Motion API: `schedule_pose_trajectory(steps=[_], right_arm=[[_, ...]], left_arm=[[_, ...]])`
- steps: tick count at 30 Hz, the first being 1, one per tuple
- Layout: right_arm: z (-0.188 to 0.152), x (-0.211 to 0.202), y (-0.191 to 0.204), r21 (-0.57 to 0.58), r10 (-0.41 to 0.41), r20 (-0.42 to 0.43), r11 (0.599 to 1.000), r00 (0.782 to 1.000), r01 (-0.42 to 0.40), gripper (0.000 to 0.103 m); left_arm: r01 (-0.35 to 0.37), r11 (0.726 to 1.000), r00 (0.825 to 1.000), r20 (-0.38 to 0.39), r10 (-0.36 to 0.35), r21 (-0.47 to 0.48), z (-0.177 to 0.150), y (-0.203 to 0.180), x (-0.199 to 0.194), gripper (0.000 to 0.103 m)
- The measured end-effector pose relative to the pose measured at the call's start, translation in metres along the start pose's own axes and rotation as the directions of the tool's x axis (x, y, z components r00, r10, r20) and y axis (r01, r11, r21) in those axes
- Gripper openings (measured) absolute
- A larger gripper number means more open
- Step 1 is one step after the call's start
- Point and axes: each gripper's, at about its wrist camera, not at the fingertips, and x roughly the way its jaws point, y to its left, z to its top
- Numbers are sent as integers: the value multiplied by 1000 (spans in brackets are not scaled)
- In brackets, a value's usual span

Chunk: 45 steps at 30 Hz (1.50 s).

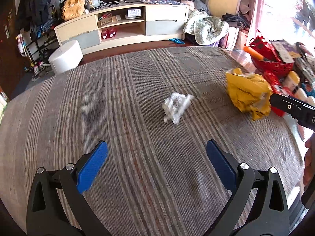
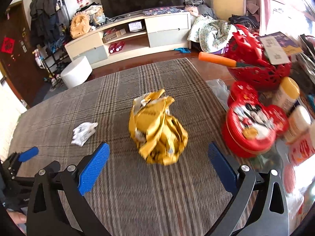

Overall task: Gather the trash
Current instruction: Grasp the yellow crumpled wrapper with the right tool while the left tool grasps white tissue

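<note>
**Closing in on two scraps of trash**

While lying loose on the plaid cloth of the worktop (image 1: 118, 90), waiting apart: white crumpled paper (image 1: 177, 107) mid-cloth, yellow crumpled wrapper (image 2: 157, 129) nearer the red tin (image 2: 254, 127). Lining up the left claw (image 1: 157, 153) with the paper, spread wide and gripping nothing. Bracketing the wrapper with the right claw (image 2: 158, 155), equally wide and empty, probably for a clean pinch. No bin showing.
</note>
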Motion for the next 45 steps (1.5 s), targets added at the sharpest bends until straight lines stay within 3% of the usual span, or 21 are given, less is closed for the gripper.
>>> schedule_pose_trajectory(steps=[16,19,21,25,27,29,33,35,45], right_arm=[[13,47,0,-36,-25,-27,999,999,24,100],[14,50,0,-38,-15,-29,999,999,14,100],[14,52,-1,-40,-11,-28,999,1000,10,100],[14,59,-4,-40,-2,-38,999,999,1,99],[13,62,-3,-53,-4,-35,999,999,2,93],[12,61,-3,-51,41,-30,998,999,-42,78],[13,58,0,-54,32,-28,998,999,-33,72],[11,55,2,-62,30,-21,998,999,-32,64],[1,25,11,-75,34,-7,997,999,-34,62]], left_arm=[[5,999,999,-37,-4,38,44,-11,71,94],[19,999,998,-53,-16,48,45,-12,78,85],[51,998,996,-70,-49,36,44,-11,84,66],[64,996,996,-69,-59,63,43,-19,87,59],[76,994,996,-62,-71,83,42,-24,84,39],[83,992,995,-65,-77,98,42,-28,82,26],[74,989,996,-64,-66,126,41,-33,76,20],[71,988,996,-59,-63,134,41,-35,73,19],[67,988,997,-43,-61,138,25,-28,38,18]])
